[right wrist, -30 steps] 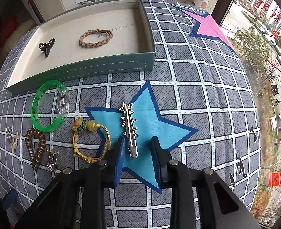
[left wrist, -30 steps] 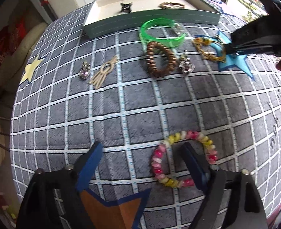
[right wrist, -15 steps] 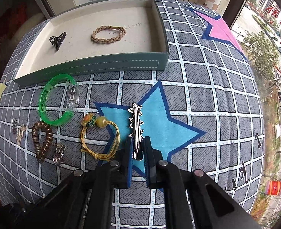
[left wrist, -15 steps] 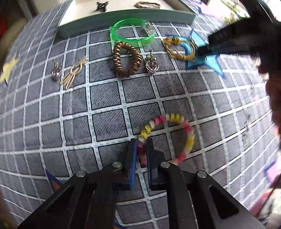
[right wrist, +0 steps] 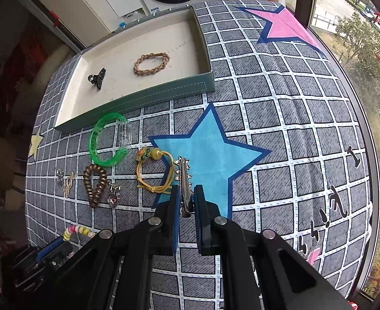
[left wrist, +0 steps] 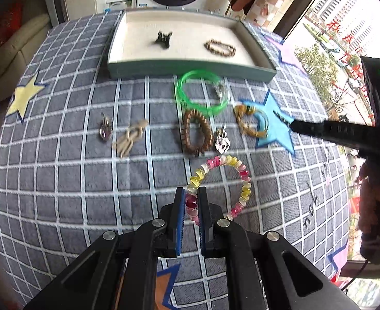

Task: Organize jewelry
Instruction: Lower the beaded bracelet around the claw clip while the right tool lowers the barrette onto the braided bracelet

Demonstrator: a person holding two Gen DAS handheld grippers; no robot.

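My left gripper (left wrist: 191, 193) is shut on the near side of a pink and yellow beaded bracelet (left wrist: 244, 180), lifted above the checked cloth. My right gripper (right wrist: 185, 193) is shut on a silver spiked hair clip (right wrist: 183, 178) over the blue star patch (right wrist: 213, 152). The green-walled tray (left wrist: 190, 68) at the back holds a black claw clip (left wrist: 164, 38) and a braided tan band (left wrist: 220, 47). The tray also shows in the right wrist view (right wrist: 138, 98).
On the cloth lie a green bangle (right wrist: 107, 139), a brown coil tie (right wrist: 94, 186), a yellow elastic with beads (right wrist: 153, 173), a heart pendant (right wrist: 113, 196) and small charms (right wrist: 66, 182). A window edge runs along the right.
My left gripper closed on the beaded bracelet and lifted it. My right gripper closed on the silver hair clip and raised it slightly.
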